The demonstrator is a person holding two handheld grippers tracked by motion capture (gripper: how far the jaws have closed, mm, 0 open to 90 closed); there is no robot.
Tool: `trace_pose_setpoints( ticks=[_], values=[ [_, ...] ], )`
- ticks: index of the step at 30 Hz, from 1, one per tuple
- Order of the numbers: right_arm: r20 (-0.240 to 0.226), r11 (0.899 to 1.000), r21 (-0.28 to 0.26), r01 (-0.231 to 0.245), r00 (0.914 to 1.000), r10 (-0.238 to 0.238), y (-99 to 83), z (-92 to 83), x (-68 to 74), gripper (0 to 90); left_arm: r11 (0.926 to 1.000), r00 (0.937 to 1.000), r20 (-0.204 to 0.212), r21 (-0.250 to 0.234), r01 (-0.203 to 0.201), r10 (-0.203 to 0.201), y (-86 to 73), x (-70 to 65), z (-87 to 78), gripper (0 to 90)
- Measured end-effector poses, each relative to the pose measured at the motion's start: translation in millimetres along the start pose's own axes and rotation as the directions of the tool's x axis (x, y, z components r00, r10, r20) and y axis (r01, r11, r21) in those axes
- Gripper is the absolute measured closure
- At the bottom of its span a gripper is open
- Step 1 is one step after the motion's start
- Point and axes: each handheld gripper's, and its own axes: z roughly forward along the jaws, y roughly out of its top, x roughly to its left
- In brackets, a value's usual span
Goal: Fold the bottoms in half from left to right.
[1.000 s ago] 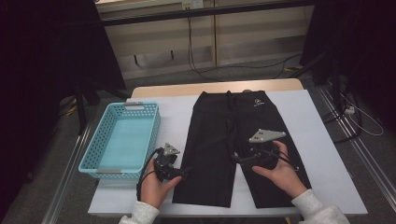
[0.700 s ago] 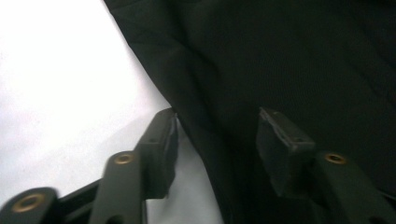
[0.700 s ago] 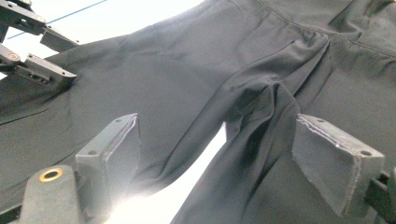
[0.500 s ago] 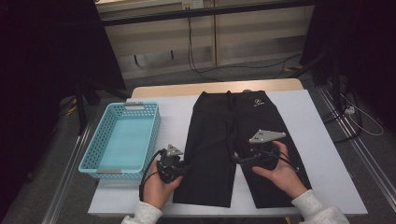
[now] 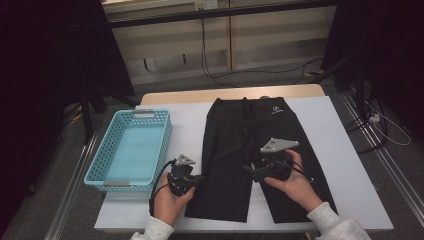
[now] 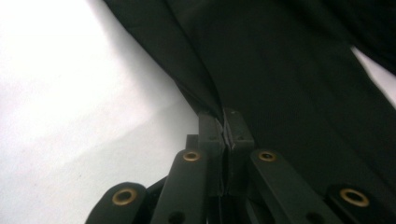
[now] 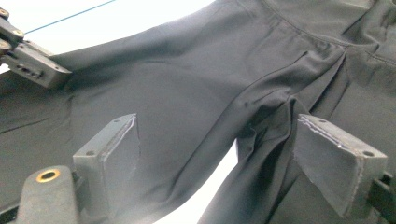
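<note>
Left gripper (image 6: pixel 225 122) jaws have just been closing and now stand clenched on the outer edge of the black shorts (image 5: pixel 250 150), a thin fold of cloth pinched between the pads; the pinch reads clearly in the left gripper view, while in the high view the left gripper (image 5: pixel 196 179) tip is small and dark against the fabric. Right gripper (image 7: pixel 217 154) jaws stand wide apart, released, hovering over the crotch seam where the two legs split; whether the pads touch the cloth is hard to tell. In the high view the right gripper (image 5: pixel 249 171) tip blends into the shorts. Shorts lie flat on the white table (image 5: pixel 330 130), waistband at the far edge, legs toward the person, a small white logo near the waist. A light blue basket (image 5: pixel 102 156) sits at the table's left side, just beside the left hand (image 5: pixel 170 200). Room is dim: grey floor, cables, pale cabinets behind. The right gripper view also catches the left gripper (image 7: pixel 28 58) at the shorts' edge.
</note>
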Motion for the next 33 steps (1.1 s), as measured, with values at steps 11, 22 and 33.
trace_pose_setpoints(
  ticks=[11,22,33],
  values=[
    [0.013,1.0,0.0,-0.027,0.9996,0.027,5.2,11.0,1.0,13.0,0.9992,0.9993,0.036,-0.039,-0.013,0.015,4.8,-5.5,-2.1,87.9],
    [0.044,1.0,-0.004,-0.028,0.9986,0.028,17.4,28.3,4.6,12.2,0.998,0.9985,0.05,-0.06,-0.019,0.022,7.7,-8.9,-1.3,88.1],
    [0.037,0.998,-0.013,-0.064,0.9972,0.065,26.9,40.7,1.4,12.6,0.9964,0.9972,0.06,-0.075,-0.039,0.044,11.4,-15.2,1.1,88.2]
  ],
)
